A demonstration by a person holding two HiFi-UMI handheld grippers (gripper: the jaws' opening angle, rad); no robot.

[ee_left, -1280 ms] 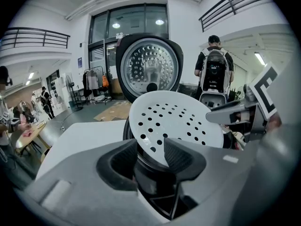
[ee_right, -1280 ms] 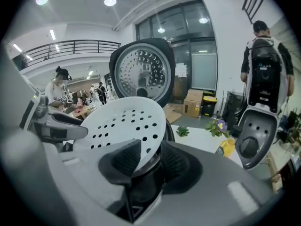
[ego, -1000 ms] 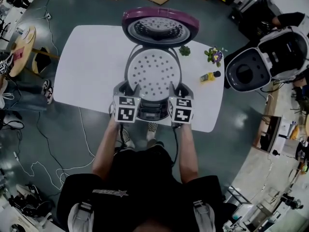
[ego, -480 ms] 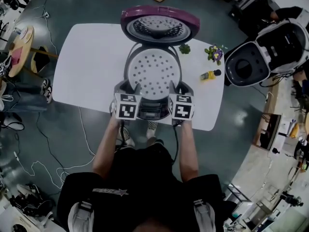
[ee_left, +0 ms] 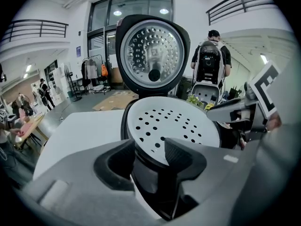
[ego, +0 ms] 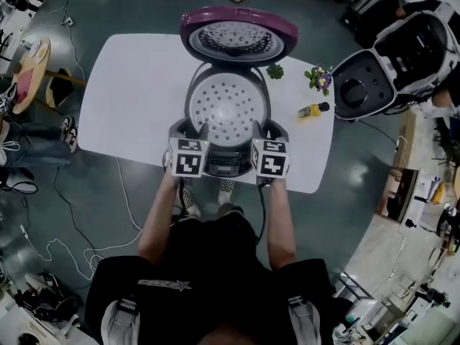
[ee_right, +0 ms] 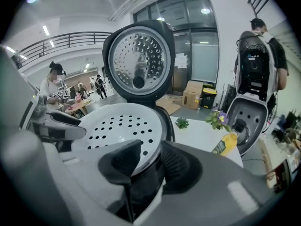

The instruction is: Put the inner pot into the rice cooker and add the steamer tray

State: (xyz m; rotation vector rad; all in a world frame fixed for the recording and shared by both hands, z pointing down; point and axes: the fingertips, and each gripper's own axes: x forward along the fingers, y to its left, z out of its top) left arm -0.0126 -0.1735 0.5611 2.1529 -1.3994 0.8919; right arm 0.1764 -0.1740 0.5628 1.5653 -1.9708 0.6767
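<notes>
The white perforated steamer tray [ego: 228, 106] sits level in the mouth of the rice cooker [ego: 226, 165], whose purple lid [ego: 238, 38] stands open behind it on the white table [ego: 136, 85]. The left gripper [ee_left: 150, 147] has its jaws spread wide and astride the tray's near rim, not pinching it. The right gripper [ee_right: 150, 152] straddles the rim the same way, jaws apart.

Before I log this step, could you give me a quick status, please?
Left gripper and right gripper open, astride near rim of steamer tray. Tray seated in rice cooker, lid up. Yellow bottle off to right, apart.
</notes>
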